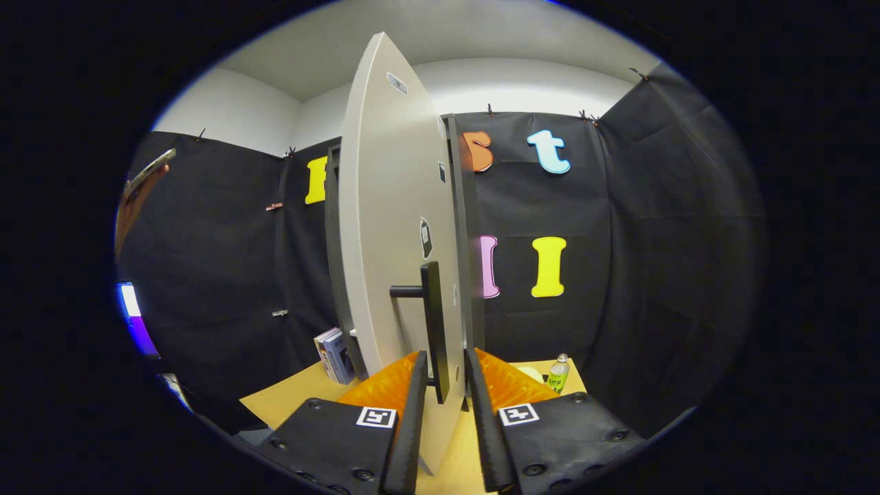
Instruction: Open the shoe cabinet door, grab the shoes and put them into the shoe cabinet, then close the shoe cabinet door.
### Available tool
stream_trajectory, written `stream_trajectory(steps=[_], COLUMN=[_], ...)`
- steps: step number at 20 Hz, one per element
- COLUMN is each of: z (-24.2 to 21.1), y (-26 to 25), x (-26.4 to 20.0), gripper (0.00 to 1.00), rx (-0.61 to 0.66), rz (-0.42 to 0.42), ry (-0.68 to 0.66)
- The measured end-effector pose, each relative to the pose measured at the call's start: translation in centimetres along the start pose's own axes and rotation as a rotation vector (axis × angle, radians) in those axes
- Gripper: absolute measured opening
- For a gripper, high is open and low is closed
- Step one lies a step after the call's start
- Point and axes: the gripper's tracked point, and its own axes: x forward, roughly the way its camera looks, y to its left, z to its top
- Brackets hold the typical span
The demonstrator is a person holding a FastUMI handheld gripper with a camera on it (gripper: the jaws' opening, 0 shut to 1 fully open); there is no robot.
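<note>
step: swing door (392, 227) | gripper (444, 368) clenched on handle (434, 330), door edge-on, part open | cabinet (462, 227) just behind door | tip: follow hinge arc, keep grip square

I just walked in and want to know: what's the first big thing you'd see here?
The tall pale cabinet door, swung open edge-on, stands right ahead. Its dark bar handle sits between the gripper fingers, which seem to close on it. A small green-labelled bottle stands on the wooden table beyond.

Tool (443, 375) fingers flank the door's (385, 227) handle (433, 323) (grip unclear).
</note>
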Motion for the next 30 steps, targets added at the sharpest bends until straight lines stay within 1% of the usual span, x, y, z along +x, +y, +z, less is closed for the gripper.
stream_trajectory(steps=[1, 3, 4, 5, 6, 8, 12, 14, 17, 21, 26, 30], z=[-0.4, -1.5, -2.3, -3.1, -3.8, -5.6, -9.6, -12.7, -16.6, -22.7, -30.9, -37.1], y=[0.7, 2.4, 3.5, 4.7, 5.9, 8.5, 13.2, 14.5, 15.2, 16.0, 15.7, 15.2], x=[-0.6, -1.7, -2.2, -2.5, -2.7, -2.6, -1.1, 0.4, 2.5, 5.5, 8.3, 10.7], gripper=[0.44, 0.58, 0.68, 0.73, 0.83, 0.88, 0.92, 0.94, 0.97, 0.98, 0.98, 0.98], rx=[0.014, 0.041, 0.049, 0.051, 0.052, 0.043, 0.038, 0.027, 0.042, 0.06, 0.092, 0.114], rz=[0.005, 0.008, 0.009, 0.009, 0.005, 0.001, -0.005, -0.022, -0.056, -0.097, -0.156, -0.184], ry=[0.01, 0.048, 0.072, 0.09, 0.102, 0.127, 0.178, 0.225, 0.291, 0.398, 0.537, 0.634])
